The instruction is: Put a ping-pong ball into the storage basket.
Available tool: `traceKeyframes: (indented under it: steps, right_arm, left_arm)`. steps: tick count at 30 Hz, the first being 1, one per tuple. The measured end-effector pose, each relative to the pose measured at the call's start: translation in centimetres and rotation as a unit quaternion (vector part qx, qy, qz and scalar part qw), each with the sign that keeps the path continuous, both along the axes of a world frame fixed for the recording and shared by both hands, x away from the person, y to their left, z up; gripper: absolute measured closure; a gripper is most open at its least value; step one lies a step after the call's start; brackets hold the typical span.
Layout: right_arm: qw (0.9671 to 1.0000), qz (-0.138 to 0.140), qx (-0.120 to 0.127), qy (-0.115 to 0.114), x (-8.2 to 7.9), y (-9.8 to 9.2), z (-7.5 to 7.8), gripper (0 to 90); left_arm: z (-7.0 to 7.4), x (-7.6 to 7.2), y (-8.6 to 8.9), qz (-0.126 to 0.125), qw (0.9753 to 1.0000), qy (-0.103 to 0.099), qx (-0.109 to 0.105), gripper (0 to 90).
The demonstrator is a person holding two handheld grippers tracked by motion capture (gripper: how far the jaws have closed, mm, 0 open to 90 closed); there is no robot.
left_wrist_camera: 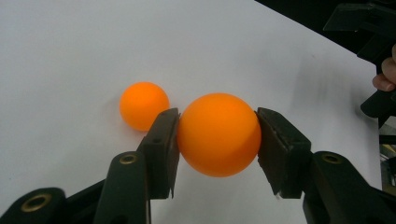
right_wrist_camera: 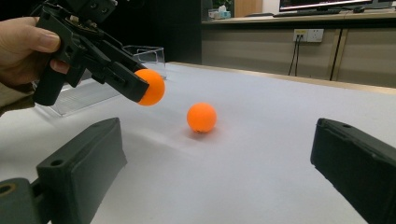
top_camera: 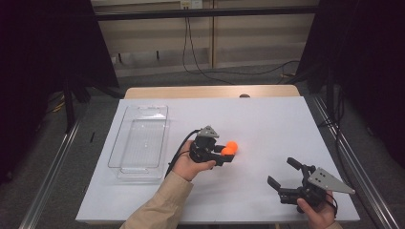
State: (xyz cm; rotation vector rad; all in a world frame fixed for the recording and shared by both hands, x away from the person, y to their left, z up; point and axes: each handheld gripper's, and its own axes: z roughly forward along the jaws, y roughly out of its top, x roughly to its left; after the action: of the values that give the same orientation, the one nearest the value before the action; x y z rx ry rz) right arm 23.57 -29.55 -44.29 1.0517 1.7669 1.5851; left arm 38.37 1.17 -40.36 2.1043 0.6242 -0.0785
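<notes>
Lying just beside the held ball (left_wrist_camera: 218, 135): another ball (left_wrist_camera: 143, 105).

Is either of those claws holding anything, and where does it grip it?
The left gripper pinches one orange ball across its middle. The right gripper is open, holding nothing.

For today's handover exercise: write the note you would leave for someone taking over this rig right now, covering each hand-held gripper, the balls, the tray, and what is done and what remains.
Left hand-held gripper: shut on one orange ball, held just above the white table.
Right hand-held gripper: open, holding nothing, near the table's front right.
Second orange ball: lying on the table, close beside the held one.
Clear plastic tray: at the table's left, with nothing in it.
Done: one ball gripped and lifted.
Left, probably: carry the held ball to the tray, then deal with the second ball.
</notes>
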Motion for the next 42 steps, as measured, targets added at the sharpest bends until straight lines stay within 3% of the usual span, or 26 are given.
traceKeyframes:
  steps: [42]
  right_arm:
    - [1.0,0.002,0.0,0.0,0.0,0.1,0.0,2.5]
  left_arm:
    - [2.0,1.2,3.3,0.034,0.9993,0.012,-0.012,51.1]
